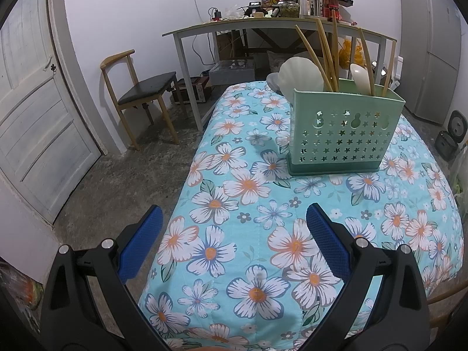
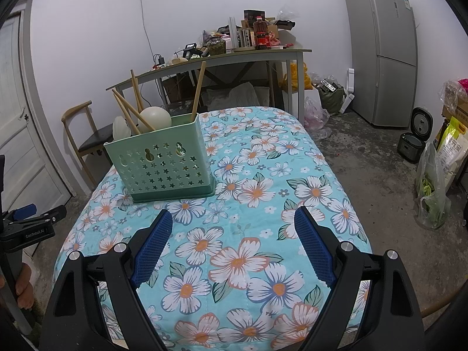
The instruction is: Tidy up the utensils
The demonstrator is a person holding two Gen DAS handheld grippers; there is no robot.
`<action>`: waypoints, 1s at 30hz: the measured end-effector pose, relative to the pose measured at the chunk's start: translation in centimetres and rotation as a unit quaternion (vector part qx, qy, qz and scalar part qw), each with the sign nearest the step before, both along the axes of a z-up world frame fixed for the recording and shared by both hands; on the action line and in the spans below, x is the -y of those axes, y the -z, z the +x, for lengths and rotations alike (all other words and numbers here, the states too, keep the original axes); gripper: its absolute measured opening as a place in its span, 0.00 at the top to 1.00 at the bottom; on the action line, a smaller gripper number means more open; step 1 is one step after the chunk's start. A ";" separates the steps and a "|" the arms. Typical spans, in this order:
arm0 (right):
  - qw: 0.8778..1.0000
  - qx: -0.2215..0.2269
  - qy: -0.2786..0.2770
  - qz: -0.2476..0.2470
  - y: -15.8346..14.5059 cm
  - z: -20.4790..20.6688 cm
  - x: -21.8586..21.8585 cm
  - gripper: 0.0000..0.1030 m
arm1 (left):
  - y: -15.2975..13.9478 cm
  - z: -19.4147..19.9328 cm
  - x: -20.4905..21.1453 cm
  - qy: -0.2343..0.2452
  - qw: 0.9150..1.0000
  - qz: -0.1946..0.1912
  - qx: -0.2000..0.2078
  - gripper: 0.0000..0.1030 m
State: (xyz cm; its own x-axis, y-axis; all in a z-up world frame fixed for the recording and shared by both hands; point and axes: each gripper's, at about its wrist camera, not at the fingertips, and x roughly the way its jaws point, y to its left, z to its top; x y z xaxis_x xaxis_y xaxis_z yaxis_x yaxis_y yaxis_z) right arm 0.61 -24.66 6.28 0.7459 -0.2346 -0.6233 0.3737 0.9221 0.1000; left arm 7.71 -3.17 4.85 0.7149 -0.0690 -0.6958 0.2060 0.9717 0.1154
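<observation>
1. My left gripper (image 1: 234, 234), low in its frame, gapes wide and empty over the floral cloth (image 1: 234, 263).
2. The green caddy (image 1: 345, 134), right of centre there, already holds chopsticks (image 1: 324, 55) and spoons (image 1: 298, 76).
3. My right gripper (image 2: 234, 234) is wide and empty too.
4. I judge sorting done; next I'd look for strays.
</observation>
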 end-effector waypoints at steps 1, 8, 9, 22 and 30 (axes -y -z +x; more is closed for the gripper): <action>1.000 0.000 0.000 0.000 0.0 0.0 0.0 0.19 | 0.0 0.0 0.0 0.000 1.000 0.000 0.000 0.08; 1.000 0.000 0.000 0.000 0.0 0.0 0.0 0.19 | 0.0 0.0 0.1 0.000 1.000 0.000 0.000 0.08; 1.000 0.000 0.000 0.000 0.0 0.0 0.0 0.19 | 0.0 0.0 0.0 0.000 1.000 0.000 0.000 0.08; 1.000 0.000 0.000 0.000 0.0 0.0 -0.1 0.19 | -0.1 0.0 0.0 -0.001 1.000 -0.001 0.000 0.08; 1.000 0.000 0.000 0.000 0.0 0.0 -0.1 0.19 | 0.0 0.0 -0.1 -0.001 1.000 -0.002 0.000 0.08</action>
